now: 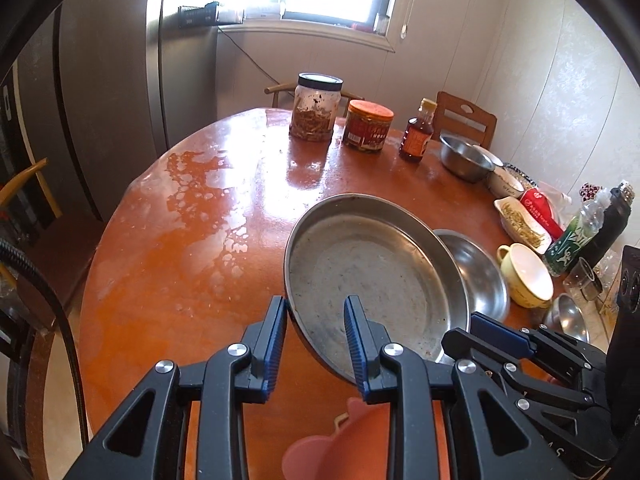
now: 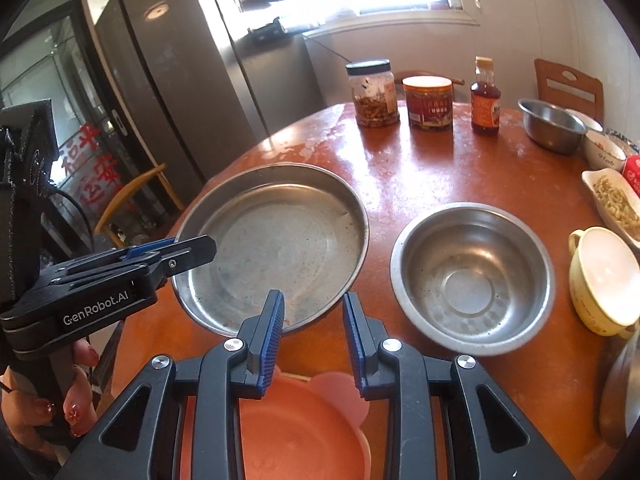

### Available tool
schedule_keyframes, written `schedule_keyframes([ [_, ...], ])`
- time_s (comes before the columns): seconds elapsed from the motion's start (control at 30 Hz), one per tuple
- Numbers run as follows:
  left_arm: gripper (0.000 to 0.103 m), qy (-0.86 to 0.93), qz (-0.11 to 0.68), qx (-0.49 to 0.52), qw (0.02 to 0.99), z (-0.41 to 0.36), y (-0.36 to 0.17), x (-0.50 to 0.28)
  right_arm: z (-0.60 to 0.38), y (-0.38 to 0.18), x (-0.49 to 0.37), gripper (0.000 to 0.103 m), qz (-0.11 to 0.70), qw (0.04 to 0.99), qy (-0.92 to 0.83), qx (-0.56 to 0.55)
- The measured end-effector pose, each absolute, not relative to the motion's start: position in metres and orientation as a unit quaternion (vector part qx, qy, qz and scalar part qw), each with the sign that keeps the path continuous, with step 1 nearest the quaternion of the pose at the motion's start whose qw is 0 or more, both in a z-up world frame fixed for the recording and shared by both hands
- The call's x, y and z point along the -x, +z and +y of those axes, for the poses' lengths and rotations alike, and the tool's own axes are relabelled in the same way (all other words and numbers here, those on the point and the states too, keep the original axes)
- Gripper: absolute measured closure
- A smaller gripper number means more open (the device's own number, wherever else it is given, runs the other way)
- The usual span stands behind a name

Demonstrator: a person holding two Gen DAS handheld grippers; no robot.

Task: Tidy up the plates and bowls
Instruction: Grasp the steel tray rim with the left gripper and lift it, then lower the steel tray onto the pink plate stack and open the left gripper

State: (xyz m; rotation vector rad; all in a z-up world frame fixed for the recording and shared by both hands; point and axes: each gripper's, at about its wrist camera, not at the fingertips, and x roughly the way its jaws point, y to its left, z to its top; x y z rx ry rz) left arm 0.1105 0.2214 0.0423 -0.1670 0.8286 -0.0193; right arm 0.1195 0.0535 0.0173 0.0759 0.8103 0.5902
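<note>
A wide shallow steel pan (image 1: 372, 268) (image 2: 276, 240) sits on the round red table (image 1: 180, 240). My left gripper (image 1: 316, 312) is open, its jaws straddling the pan's near rim; in the right wrist view it (image 2: 196, 248) sits at the pan's left rim. A steel bowl (image 2: 472, 272) (image 1: 480, 276) stands right of the pan. My right gripper (image 2: 314, 308) is open and empty, just before the pan's near edge; it also shows in the left wrist view (image 1: 476, 328). A pink plastic bowl (image 2: 296, 432) (image 1: 320, 452) lies under the grippers.
At the back stand two jars (image 2: 374, 94) (image 2: 428, 102), a sauce bottle (image 2: 485, 98) and another steel bowl (image 2: 552, 124). On the right are a yellow cup (image 2: 604, 276), dishes of food (image 2: 612, 200), bottles (image 1: 576, 236) and a small steel bowl (image 1: 568, 316). Chairs surround the table.
</note>
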Motion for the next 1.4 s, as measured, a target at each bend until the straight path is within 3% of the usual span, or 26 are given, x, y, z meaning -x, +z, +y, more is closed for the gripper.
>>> schedule_keyframes([
  [0.73,0.073,0.008,0.39,0.08,0.917,0.182,0.041,-0.024,0.02,0.027,-0.044,0.072,0.363,0.879,0.308,-0.01],
  [1.4,0.073,0.02,0.399,0.088,0.912,0.171,0.021,0.002,0.012,0.007,-0.024,0.072,0.382,0.867,0.319,0.012],
])
